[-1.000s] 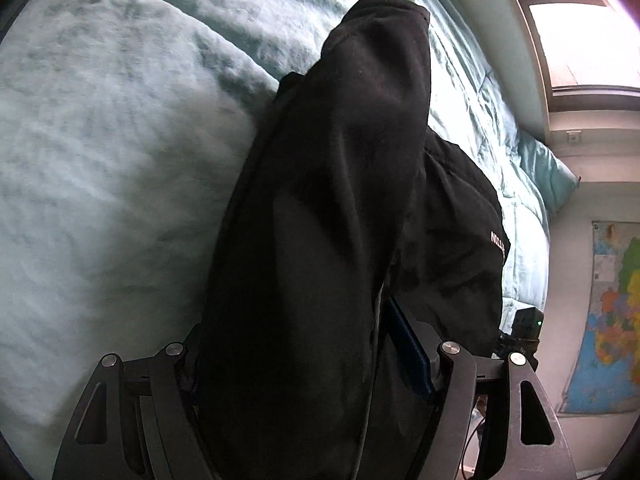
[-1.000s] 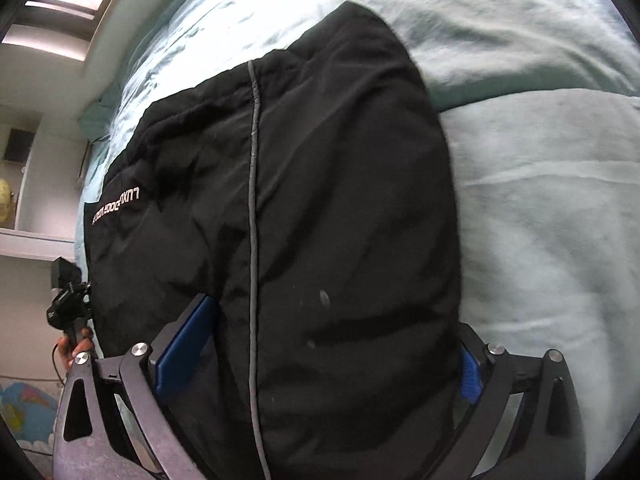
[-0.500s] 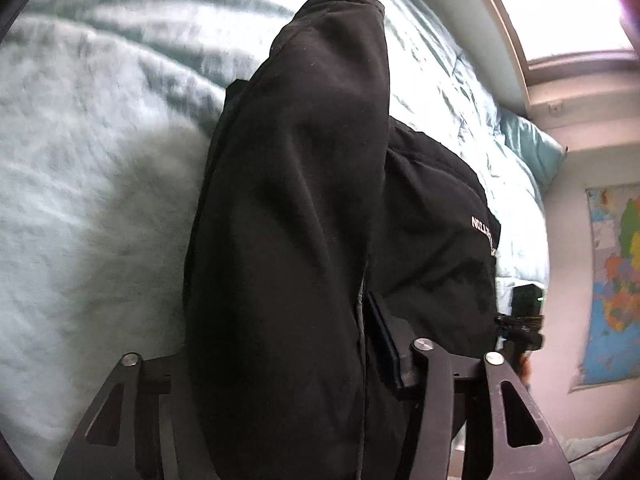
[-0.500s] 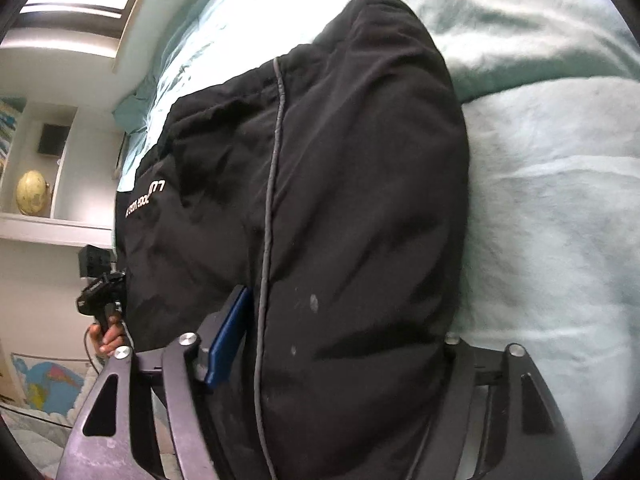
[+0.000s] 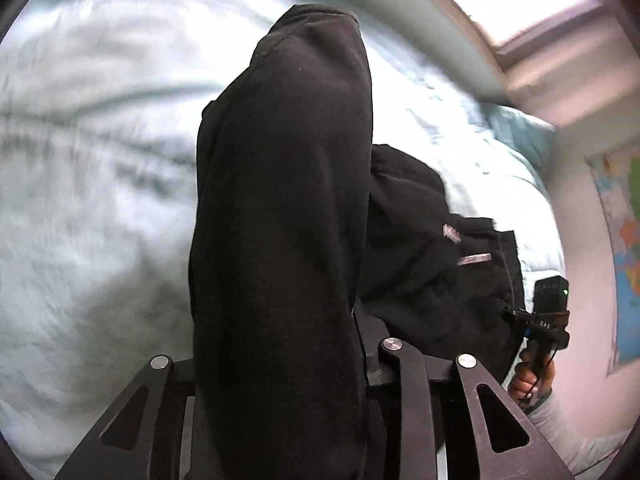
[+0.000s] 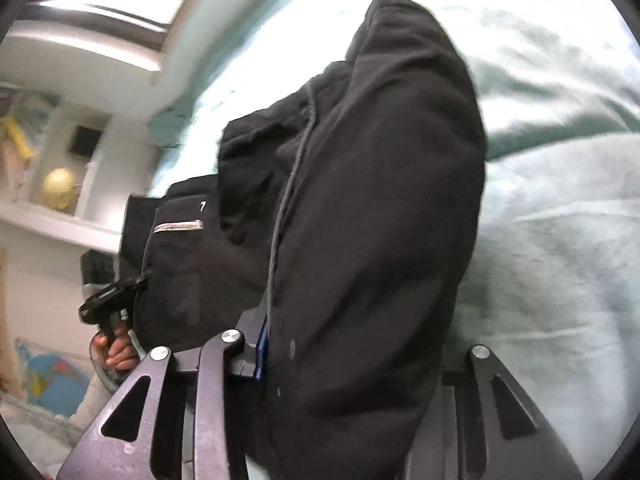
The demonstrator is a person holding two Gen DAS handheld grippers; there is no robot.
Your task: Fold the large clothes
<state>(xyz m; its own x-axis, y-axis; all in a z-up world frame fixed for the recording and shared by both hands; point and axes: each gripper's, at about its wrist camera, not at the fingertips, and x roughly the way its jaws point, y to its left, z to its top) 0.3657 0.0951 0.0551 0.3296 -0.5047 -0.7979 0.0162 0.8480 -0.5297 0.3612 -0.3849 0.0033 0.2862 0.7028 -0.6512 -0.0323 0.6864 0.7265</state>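
The black garment runs lengthwise away from both cameras over the pale green bed. The left gripper and right gripper (jaws just closing) each pinch a bunched leg; a wall map hangs beyond.

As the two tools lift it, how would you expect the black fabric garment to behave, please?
Probably floppy: the black fabric garment sags between the left tool and right tool, both closing on it. Likely bulky, given its thick rounded folds. It may drag across the pale green bedspread.
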